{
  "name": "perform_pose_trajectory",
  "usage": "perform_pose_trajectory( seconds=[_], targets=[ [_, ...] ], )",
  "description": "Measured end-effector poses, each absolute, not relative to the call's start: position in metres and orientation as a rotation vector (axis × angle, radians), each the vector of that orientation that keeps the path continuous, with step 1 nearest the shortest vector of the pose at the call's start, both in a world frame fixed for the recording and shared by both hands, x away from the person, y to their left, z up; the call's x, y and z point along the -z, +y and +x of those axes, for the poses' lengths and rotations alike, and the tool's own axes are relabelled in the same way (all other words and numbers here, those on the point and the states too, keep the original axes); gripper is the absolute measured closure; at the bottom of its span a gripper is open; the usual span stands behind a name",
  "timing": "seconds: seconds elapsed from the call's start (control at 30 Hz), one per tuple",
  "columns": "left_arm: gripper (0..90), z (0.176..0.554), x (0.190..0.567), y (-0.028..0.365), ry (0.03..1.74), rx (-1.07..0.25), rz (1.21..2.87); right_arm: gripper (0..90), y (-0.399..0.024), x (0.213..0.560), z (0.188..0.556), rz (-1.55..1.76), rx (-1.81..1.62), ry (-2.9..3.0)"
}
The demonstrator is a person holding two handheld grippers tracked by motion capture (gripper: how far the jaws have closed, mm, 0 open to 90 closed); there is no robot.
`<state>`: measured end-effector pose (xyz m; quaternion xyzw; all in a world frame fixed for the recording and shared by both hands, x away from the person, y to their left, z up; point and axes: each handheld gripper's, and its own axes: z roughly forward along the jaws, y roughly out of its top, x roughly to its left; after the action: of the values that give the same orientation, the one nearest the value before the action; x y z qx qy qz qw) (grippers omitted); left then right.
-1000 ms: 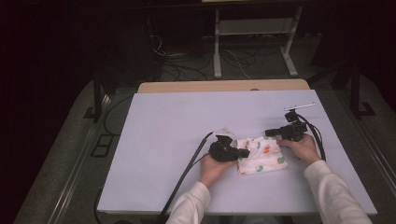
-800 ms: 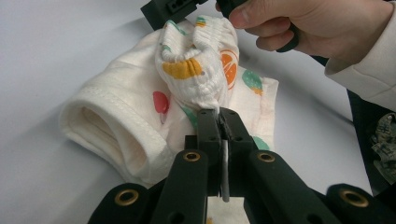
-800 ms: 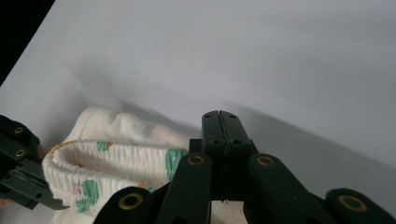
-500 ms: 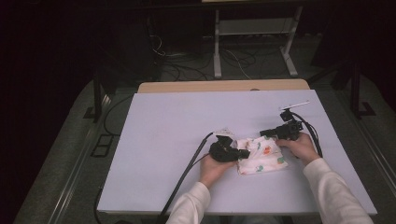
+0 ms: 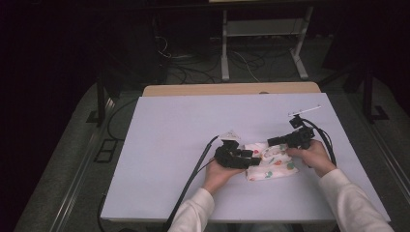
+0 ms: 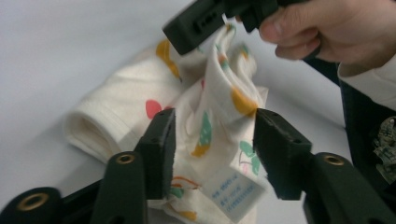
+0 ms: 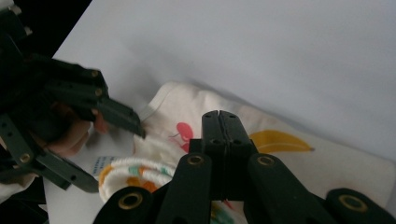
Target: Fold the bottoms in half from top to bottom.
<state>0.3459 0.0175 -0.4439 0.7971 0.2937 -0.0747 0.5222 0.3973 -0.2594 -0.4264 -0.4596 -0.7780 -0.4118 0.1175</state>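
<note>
- Near the right of the table (image 5: pixel 169 145): cloth (image 5: pixel 273 164), white with fruit prints, lying bunched and partly folded between both hands.
- Left gripper (image 6: pixel 212 140): jaws just been opening, now spread to either side of a raised fold, pads clear of it; label (image 6: pixel 233 193) hanging between them.
- Right gripper (image 7: pixel 219 122): jaws pressed together, pinching a ridge of cloth and holding it slightly up, as seen in the left gripper view.
- Done so far, by the look of it: one rolled edge at the cloth's left, rough fold in place.
- Left to do, likely: fresh grip for the left gripper, fold laid flat, edges squared; cloth far from neat yet.
</note>
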Motion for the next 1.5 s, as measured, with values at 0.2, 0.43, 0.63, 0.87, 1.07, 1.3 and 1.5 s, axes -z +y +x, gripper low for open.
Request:
perform_pose_trajectory(
  seconds=[0.2, 0.43, 0.63, 0.87, 1.07, 1.3, 1.5],
  targets=[
    [39.5, 0.349, 0.437, 0.027, 0.720, 0.179, 1.842, 88.7, -0.262, 0.424, 0.385, -1.317, 1.225, -2.266],
    [36.3, 0.353, 0.436, 0.030, 0.749, 0.162, 1.830, 88.7, -0.268, 0.425, 0.364, -1.284, 1.240, -2.266],
    [30.0, 0.356, 0.440, 0.030, 0.776, 0.161, 1.827, 85.0, -0.273, 0.425, 0.348, -1.259, 1.294, -2.284],
    [15.7, 0.359, 0.440, 0.028, 0.801, 0.161, 1.858, 69.5, -0.276, 0.425, 0.338, -1.236, 1.353, -2.350],
    [7.5, 0.361, 0.436, 0.030, 0.804, 0.143, 1.862, 46.4, -0.277, 0.419, 0.334, -1.229, 1.372, -2.414],
    [1.8, 0.365, 0.427, 0.033, 0.789, 0.114, 1.894, 22.3, -0.277, 0.415, 0.337, -1.241, 1.356, -2.445],
    [0.0, 0.369, 0.419, 0.035, 0.783, 0.096, 1.905, 13.4, -0.280, 0.409, 0.340, -1.255, 1.363, -2.448]
  ],
)
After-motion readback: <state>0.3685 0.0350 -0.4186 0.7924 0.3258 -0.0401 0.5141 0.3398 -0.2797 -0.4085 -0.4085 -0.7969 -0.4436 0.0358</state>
